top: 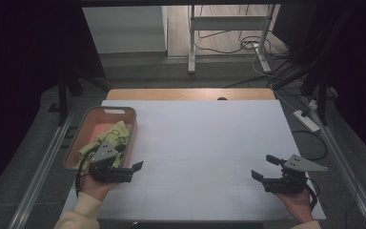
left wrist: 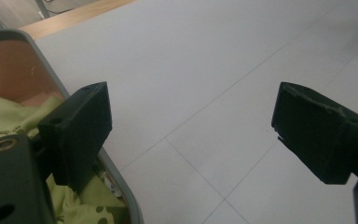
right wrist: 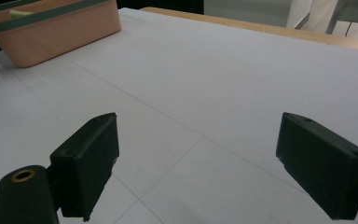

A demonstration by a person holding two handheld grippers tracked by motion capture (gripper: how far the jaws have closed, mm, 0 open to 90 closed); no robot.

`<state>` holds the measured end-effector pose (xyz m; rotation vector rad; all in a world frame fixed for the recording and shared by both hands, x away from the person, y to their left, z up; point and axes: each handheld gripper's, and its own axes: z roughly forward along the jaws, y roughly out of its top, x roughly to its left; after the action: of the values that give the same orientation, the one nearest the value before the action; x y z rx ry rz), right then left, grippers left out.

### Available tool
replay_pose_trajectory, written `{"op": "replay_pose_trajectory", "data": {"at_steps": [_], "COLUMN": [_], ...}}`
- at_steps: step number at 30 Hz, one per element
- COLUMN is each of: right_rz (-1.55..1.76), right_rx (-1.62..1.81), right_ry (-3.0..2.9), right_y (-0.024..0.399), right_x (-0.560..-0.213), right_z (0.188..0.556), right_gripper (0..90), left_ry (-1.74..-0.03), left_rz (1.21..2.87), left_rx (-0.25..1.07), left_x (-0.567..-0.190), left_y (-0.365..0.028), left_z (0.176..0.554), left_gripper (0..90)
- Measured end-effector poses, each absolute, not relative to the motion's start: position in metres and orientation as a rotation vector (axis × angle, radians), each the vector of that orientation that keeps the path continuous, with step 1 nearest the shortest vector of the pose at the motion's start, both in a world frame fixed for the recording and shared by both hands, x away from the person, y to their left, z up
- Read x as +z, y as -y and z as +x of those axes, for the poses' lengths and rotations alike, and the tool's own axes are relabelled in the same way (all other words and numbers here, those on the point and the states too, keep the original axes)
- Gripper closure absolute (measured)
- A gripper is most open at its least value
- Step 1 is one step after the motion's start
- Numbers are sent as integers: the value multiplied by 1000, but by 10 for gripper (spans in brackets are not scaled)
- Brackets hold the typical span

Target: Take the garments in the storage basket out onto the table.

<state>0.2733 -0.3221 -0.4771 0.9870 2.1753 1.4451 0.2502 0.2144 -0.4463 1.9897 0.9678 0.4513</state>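
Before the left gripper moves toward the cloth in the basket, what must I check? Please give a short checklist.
1. Left gripper open: ok, jaws stand wide apart.
2. Left gripper holds nothing: ok.
3. Green cloth lies inside the pink basket: ok.
4. Left gripper sits beside the basket's near corner, over its rim: ok.
5. Right gripper open, empty and far from the basket: ok.
6. Cloth free of snags under its folds: cannot tell.

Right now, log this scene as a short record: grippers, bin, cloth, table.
left gripper: open, holds nothing, by the bin's near right corner
right gripper: open, holds nothing, over the table's near right part
bin: pink with a grey rim, at the table's left edge
cloth: yellow-green, crumpled inside the bin
table: white sheet on top, wooden strip at the far edge
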Motion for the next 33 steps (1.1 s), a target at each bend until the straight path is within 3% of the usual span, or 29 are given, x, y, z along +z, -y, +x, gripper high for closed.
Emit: {"op": "replay_pose_trajectory", "data": {"at_steps": [33], "right_rz": [985], "right_rx": [1413], "right_ry": [-2189], "right_y": [320], "right_x": [-479], "right_z": [274], "right_gripper": [136], "left_ry": [-1011], "left_rz": [1999], "left_rx": [452], "left_x": [-415], "left_y": [-238], "left_z": [275], "left_gripper": [141]}}
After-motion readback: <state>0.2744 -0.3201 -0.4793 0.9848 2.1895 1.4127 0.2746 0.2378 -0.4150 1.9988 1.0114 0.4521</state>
